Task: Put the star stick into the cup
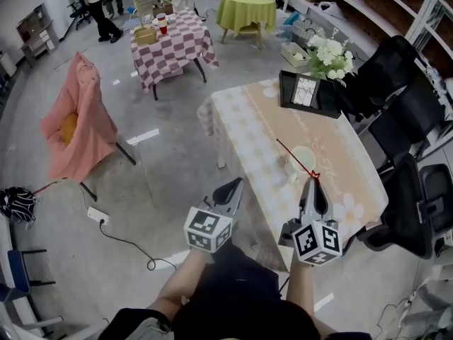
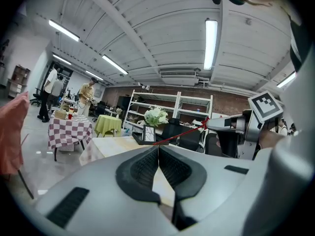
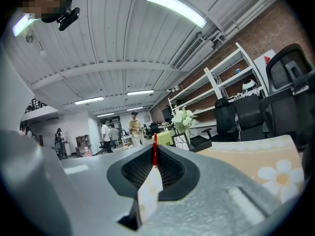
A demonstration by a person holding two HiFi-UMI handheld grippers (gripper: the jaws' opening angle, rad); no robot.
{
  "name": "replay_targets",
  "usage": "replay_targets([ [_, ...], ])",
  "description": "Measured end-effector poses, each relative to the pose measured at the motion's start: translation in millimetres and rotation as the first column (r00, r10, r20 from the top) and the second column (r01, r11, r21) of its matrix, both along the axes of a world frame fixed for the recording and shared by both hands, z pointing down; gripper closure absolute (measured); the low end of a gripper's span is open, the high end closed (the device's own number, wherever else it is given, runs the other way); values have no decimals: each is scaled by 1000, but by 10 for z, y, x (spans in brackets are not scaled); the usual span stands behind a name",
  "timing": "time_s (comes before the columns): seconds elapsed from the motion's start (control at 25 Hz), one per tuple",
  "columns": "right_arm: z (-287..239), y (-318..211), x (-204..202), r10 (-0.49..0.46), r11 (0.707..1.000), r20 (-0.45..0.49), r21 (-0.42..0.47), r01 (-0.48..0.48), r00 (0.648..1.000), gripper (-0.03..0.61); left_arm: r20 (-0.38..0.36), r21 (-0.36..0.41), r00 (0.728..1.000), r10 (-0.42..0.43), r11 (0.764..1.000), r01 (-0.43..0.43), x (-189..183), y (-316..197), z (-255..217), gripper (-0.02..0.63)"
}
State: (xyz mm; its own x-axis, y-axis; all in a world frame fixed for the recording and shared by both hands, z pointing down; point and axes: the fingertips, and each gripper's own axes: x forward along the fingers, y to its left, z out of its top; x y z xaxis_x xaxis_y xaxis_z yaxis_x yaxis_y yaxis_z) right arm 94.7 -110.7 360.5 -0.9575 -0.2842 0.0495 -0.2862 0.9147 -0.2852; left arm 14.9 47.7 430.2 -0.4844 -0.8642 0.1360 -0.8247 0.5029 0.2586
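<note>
The star stick (image 1: 287,149) is a thin red rod with a small red star at its near end. My right gripper (image 1: 313,180) is shut on it near the star, and the rod slants up and to the left over the white cup (image 1: 303,160). The cup stands on the table's beige cloth (image 1: 269,129). In the right gripper view the red rod (image 3: 154,154) rises between the closed jaws. My left gripper (image 1: 237,183) hangs beside the table's near left corner, shut with nothing in it (image 2: 158,151). The left gripper view shows the stick (image 2: 179,134) pointing left from the right gripper (image 2: 216,124).
A black tray (image 1: 308,93) and white flowers (image 1: 327,55) sit at the table's far end. Black office chairs (image 1: 410,204) crowd its right side. On the left are a pink-draped chair (image 1: 78,119) and a floor cable (image 1: 124,243). Farther off stand a checked table (image 1: 170,44) and a green one (image 1: 245,9).
</note>
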Motion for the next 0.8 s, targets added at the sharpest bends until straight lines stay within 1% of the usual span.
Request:
replay_targets([
  [0.32, 72, -251, -400, 17, 1000, -18, -19, -17, 1000, 561, -8, -12, 1000, 23, 1000, -23, -414, -271, 19, 603],
  [0.8, 127, -450, -858, 54, 997, -25, -49, -56, 998, 561, -9, -33, 994, 106, 994, -106, -797, -597, 1, 603],
])
